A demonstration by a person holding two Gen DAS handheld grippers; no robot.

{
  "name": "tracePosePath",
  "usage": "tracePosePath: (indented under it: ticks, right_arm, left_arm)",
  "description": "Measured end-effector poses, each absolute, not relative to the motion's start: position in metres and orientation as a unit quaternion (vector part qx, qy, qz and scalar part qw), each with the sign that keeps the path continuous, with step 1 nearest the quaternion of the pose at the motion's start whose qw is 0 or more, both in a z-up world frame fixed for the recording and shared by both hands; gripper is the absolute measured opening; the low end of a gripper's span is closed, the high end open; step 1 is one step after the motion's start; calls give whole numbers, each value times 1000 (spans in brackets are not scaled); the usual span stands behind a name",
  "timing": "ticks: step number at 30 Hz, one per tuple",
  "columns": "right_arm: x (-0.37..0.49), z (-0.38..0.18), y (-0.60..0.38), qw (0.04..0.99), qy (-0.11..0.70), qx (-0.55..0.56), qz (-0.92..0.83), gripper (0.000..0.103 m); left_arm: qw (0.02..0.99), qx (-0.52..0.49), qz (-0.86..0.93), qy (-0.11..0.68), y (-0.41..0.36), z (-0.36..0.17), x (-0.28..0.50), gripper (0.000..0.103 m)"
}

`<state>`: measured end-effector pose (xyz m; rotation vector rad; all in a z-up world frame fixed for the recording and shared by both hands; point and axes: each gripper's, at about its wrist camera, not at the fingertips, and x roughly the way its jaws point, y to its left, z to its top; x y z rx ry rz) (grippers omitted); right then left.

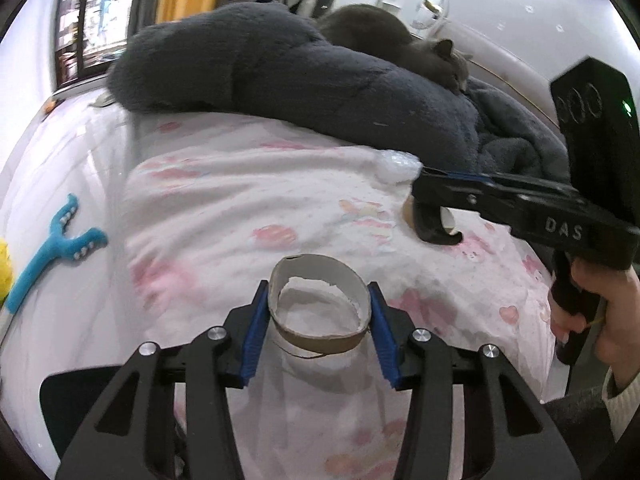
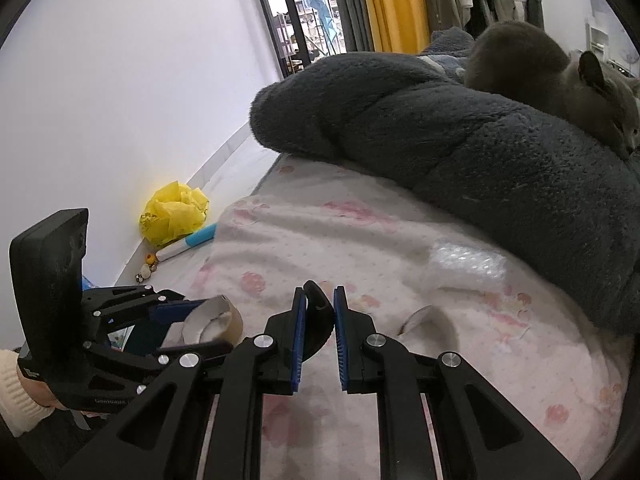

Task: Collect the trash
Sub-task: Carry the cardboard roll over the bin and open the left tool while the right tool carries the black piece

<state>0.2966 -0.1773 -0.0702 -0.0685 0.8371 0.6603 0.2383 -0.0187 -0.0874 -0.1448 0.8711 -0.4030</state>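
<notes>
The left gripper (image 1: pixel 319 322) sat at the lower centre of its own view, its blue pads (image 1: pixel 253 330) pressed against both sides of a cardboard tape roll (image 1: pixel 318 312), which was squeezed slightly oval and held above the pink-patterned bedsheet (image 1: pixel 224 208). In the right wrist view the same roll (image 2: pixel 214 322) showed at lower left, clamped in that gripper (image 2: pixel 188 320).

The right gripper (image 2: pixel 320 344) stood at the lower centre of its view, jaws drawn close on a black curved object (image 2: pixel 318 322) pinched between the pads. From the left wrist view this gripper (image 1: pixel 434 208) reached in from the right edge, held by a hand (image 1: pixel 612 312), with the black curved piece (image 1: pixel 434 228) hanging below its tip.

Beyond it, a crumpled piece of bubble wrap (image 2: pixel 466 266) lay on the sheet at centre right, just beside a dark grey plush blanket (image 2: pixel 420 128). Another cardboard roll (image 2: pixel 430 322) rested on the sheet near the right gripper's fingers. A grey cat (image 2: pixel 560 80) lay on the blanket at upper right. On the floor at left sat a yellow plastic bag (image 2: pixel 174 214).
</notes>
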Motion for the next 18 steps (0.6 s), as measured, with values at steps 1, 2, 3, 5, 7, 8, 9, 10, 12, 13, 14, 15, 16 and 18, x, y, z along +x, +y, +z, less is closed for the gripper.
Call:
tracePosePath:
  ticks: [1, 2, 3, 5, 7, 8, 9, 10, 12, 13, 14, 15, 16, 18]
  right_arm:
    - [293, -69, -175, 861, 398, -32, 315, 14]
    - [291, -69, -173, 862, 396, -30, 316, 14]
    - [287, -67, -170, 862, 394, -27, 317, 14]
    - [281, -66, -163, 863, 391, -25, 319, 14]
    - [275, -65, -156, 863, 389, -26, 322, 14]
    - [272, -64, -152, 862, 388, -25, 324, 14]
    - [269, -64, -148, 862, 388, -24, 326, 14]
    - [267, -64, -144, 862, 388, -25, 327, 14]
    - [261, -64, -134, 861, 387, -25, 329, 14]
    - [259, -63, -130, 861, 387, -25, 330, 14]
    - [257, -63, -127, 861, 386, -25, 329, 14]
    - [254, -63, -121, 860, 386, -26, 332, 14]
    - [251, -62, -115, 860, 384, -29, 334, 14]
    - [244, -61, -105, 860, 381, -34, 337, 14]
  left_arm:
    - [886, -73, -188, 418, -14, -86, 235, 50]
    - [887, -76, -184, 418, -10, -86, 233, 50]
    - [888, -78, -179, 417, -6, -85, 230, 50]
    - [889, -82, -171, 417, 3, -84, 223, 50]
    - [890, -83, -164, 417, 11, -83, 217, 50]
    - [891, -83, -160, 417, 15, -83, 214, 50]
    - [892, -83, -156, 417, 19, -82, 210, 50]
    - [892, -83, -153, 417, 22, -82, 207, 50]
    - [894, -81, -146, 417, 29, -82, 199, 50]
    - [894, -80, -142, 418, 33, -83, 196, 50]
    - [893, -80, -138, 420, 36, -85, 193, 50]
    - [893, -80, -132, 423, 41, -86, 190, 50]
    - [893, -81, -128, 425, 46, -88, 187, 50]
    - [890, -83, -118, 432, 57, -93, 181, 50]
